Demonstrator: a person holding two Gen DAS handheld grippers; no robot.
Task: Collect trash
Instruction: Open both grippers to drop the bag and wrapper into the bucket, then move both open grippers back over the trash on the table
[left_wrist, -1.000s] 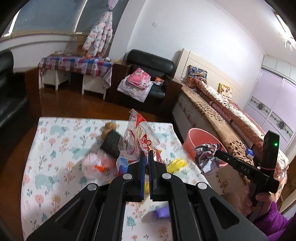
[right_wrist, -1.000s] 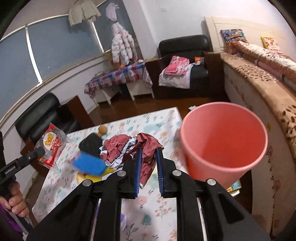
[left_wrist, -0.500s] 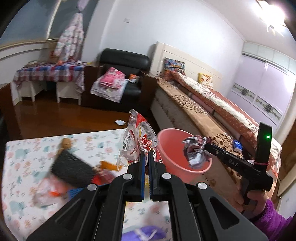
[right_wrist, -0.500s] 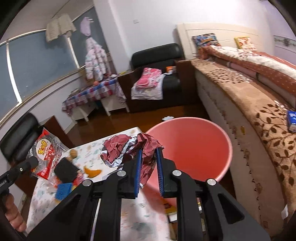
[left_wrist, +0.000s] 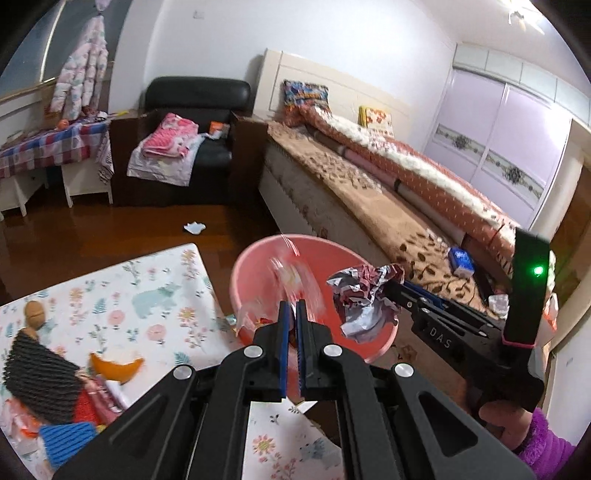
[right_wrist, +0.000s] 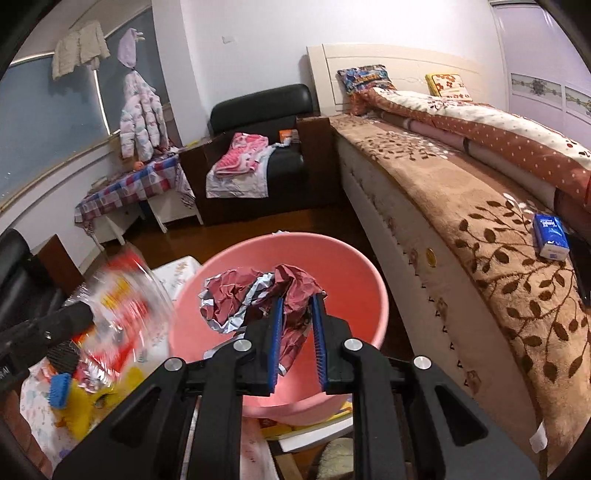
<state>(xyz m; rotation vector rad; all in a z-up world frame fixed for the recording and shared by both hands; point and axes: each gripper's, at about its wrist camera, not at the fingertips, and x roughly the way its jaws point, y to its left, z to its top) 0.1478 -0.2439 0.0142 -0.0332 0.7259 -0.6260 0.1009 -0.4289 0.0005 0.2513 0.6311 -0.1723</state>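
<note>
A pink bin (left_wrist: 258, 266) stands on the floor between the table and the bed; it also shows in the right wrist view (right_wrist: 343, 280). My left gripper (left_wrist: 291, 308) is shut on a clear snack bag with red and yellow print (left_wrist: 291, 273), blurred, held over the bin's mouth; the bag also shows in the right wrist view (right_wrist: 122, 295). My right gripper (right_wrist: 297, 301) is shut on a crumpled red and silver foil wrapper (right_wrist: 255, 291), held over the bin's right rim; the wrapper also shows in the left wrist view (left_wrist: 362, 295).
The table with a floral cloth (left_wrist: 147, 295) lies left of the bin and holds a black mesh pad (left_wrist: 37, 373), an orange peel (left_wrist: 116, 363), a blue scrubber (left_wrist: 68, 437) and a brown nut (left_wrist: 35, 312). A bed (right_wrist: 480, 221) runs along the right. A black armchair (left_wrist: 195, 122) stands behind.
Both grippers have swung from the table to the bin. The snack bag and the foil wrapper now hang over its mouth. The bag is blurred from motion.
</note>
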